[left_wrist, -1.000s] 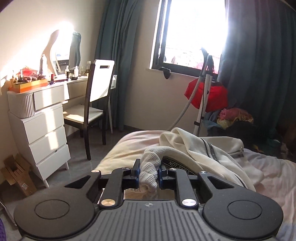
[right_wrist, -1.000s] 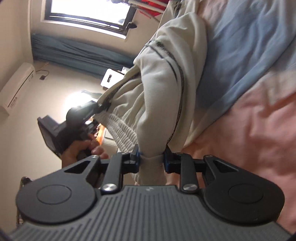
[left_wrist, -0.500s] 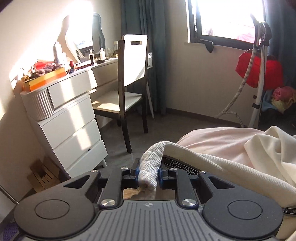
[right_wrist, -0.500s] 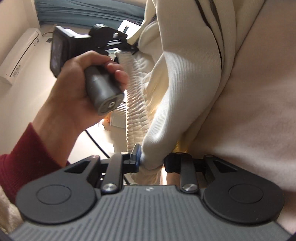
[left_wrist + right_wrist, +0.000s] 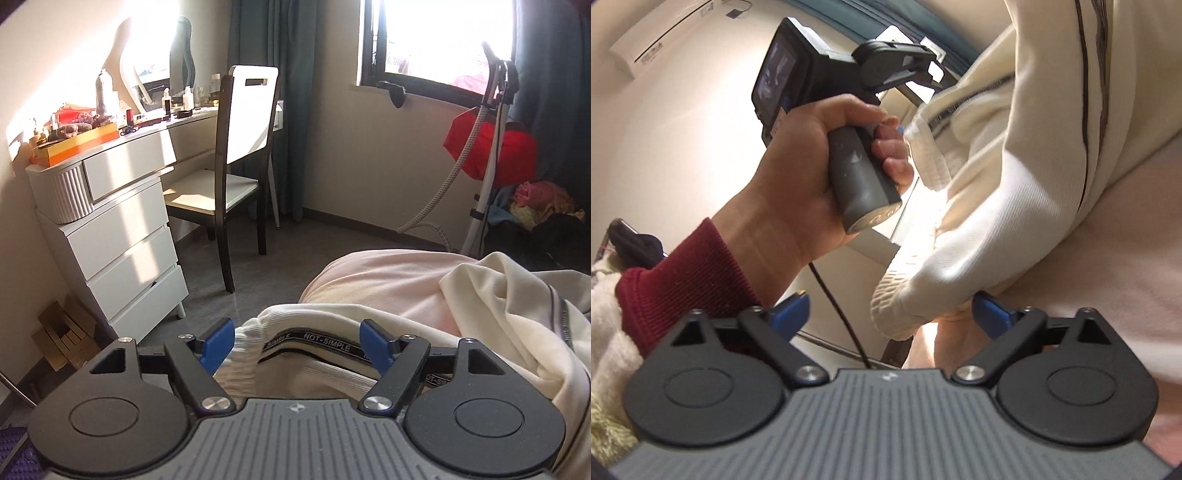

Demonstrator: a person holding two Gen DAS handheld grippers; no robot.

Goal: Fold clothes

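Both grippers are standing with fingers spread wide, gripping nothing — the left gripper [image 5: 298, 341] is straddling the cream garment's [image 5: 509, 317] ribbed waistband [image 5: 245, 350], its band running crosswise between the fingers, while the right gripper [image 5: 892, 308] is framing another ribbed end [image 5: 897, 310] on the pink bedding [image 5: 373, 284].

left gripper [image 5: 300, 345]: jaws spread | right gripper [image 5: 891, 314]: jaws spread | left hand [image 5: 809, 162]: gripping handle

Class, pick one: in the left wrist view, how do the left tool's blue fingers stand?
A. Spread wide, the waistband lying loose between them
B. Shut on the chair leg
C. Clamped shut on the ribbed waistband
A: the left tool has its blue fingers far apart, and the cream ribbed waistband lies slack between them.
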